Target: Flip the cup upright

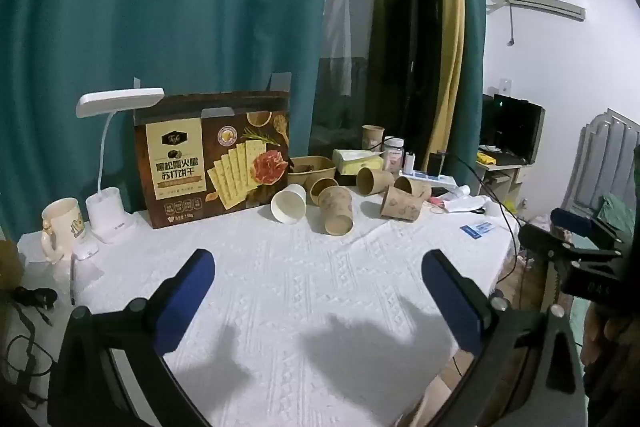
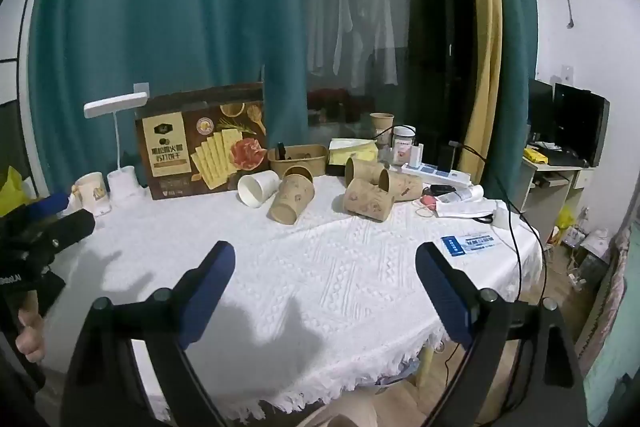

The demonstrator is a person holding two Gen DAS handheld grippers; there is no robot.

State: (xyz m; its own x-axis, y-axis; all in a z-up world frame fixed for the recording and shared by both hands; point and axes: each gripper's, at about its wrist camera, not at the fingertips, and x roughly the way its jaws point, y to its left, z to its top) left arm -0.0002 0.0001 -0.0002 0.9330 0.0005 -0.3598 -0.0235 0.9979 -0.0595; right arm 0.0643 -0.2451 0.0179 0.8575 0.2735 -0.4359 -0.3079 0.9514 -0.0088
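Note:
Several paper cups lie on their sides at the back of the white-clothed table (image 1: 300, 287): a white cup (image 1: 289, 203), a brown printed cup (image 1: 337, 211) beside it, and more brown cups (image 1: 402, 203) to the right. In the right wrist view the white cup (image 2: 258, 189) and the brown cups (image 2: 292, 203) (image 2: 368, 199) lie the same way. My left gripper (image 1: 318, 275) is open and empty above the near cloth. My right gripper (image 2: 325, 267) is open and empty, also short of the cups. It shows at the right edge of the left wrist view (image 1: 576, 231).
A cracker box (image 1: 218, 157) stands at the back left beside a white desk lamp (image 1: 108, 163) and a mug (image 1: 62, 227). A brown paper bowl (image 1: 310, 169), tissue pack, jar and power strip (image 1: 434, 181) crowd the back right. A blue card (image 2: 468, 243) lies near the right edge.

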